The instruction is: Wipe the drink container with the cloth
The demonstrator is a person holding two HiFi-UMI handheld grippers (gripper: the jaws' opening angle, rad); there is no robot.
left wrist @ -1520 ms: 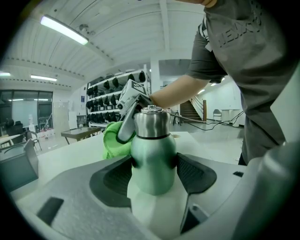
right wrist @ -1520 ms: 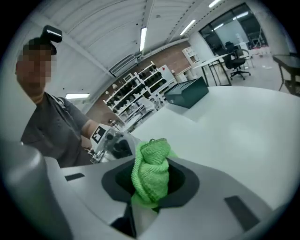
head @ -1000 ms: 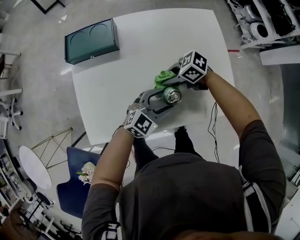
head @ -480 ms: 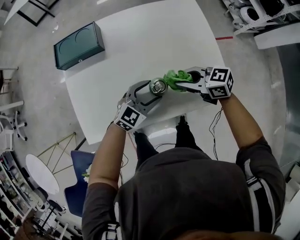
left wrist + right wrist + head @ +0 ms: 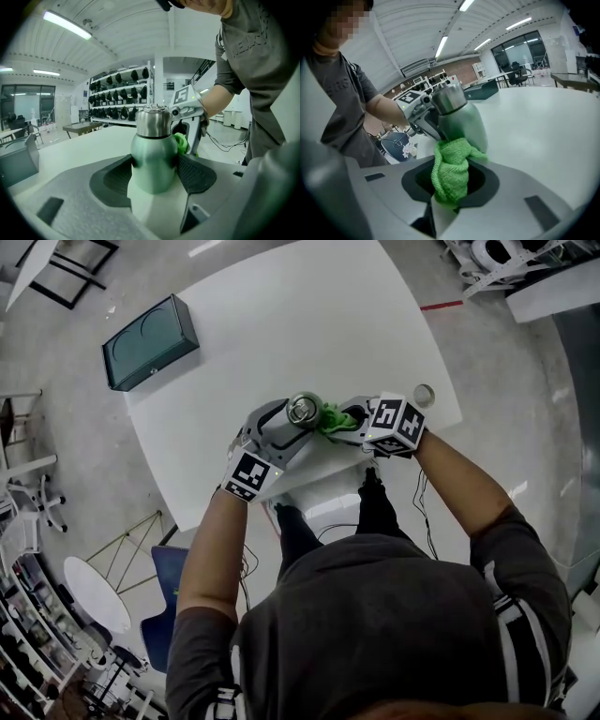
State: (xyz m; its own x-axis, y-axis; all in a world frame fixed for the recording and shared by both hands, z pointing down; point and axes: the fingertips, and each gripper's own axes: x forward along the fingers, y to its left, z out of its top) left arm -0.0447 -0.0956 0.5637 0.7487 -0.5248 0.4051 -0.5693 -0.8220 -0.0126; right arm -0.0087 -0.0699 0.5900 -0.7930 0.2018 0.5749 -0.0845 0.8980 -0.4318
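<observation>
Task progress: wiping looks under way, since the cloth (image 5: 450, 173) is pressed against the side of the bottle (image 5: 153, 154), just below its steel neck. Nothing shows which parts are already clean. I judge the far side, the neck and the top remain to be covered.
Bottle: upright, near the front edge of the desk (image 5: 309, 324), close to the person. Whether its base rests on the desk or hangs just above it, I cannot tell.
Left gripper (image 5: 154, 171): clamped on the bottle's lower green body, one dark pad on each side, holding it steady.
Right gripper (image 5: 450, 183): closed on the bunched green cloth, which sticks out past the jaws and touches the bottle.
Arm pose: both forearms reach forward from the body and converge over the desk's near edge. The two grippers face each other across the bottle, the left angled up and to the right, the right pointing leftward.
Elsewhere: a dark green box (image 5: 150, 341) sits at the desk's far left corner, well apart from the work.
</observation>
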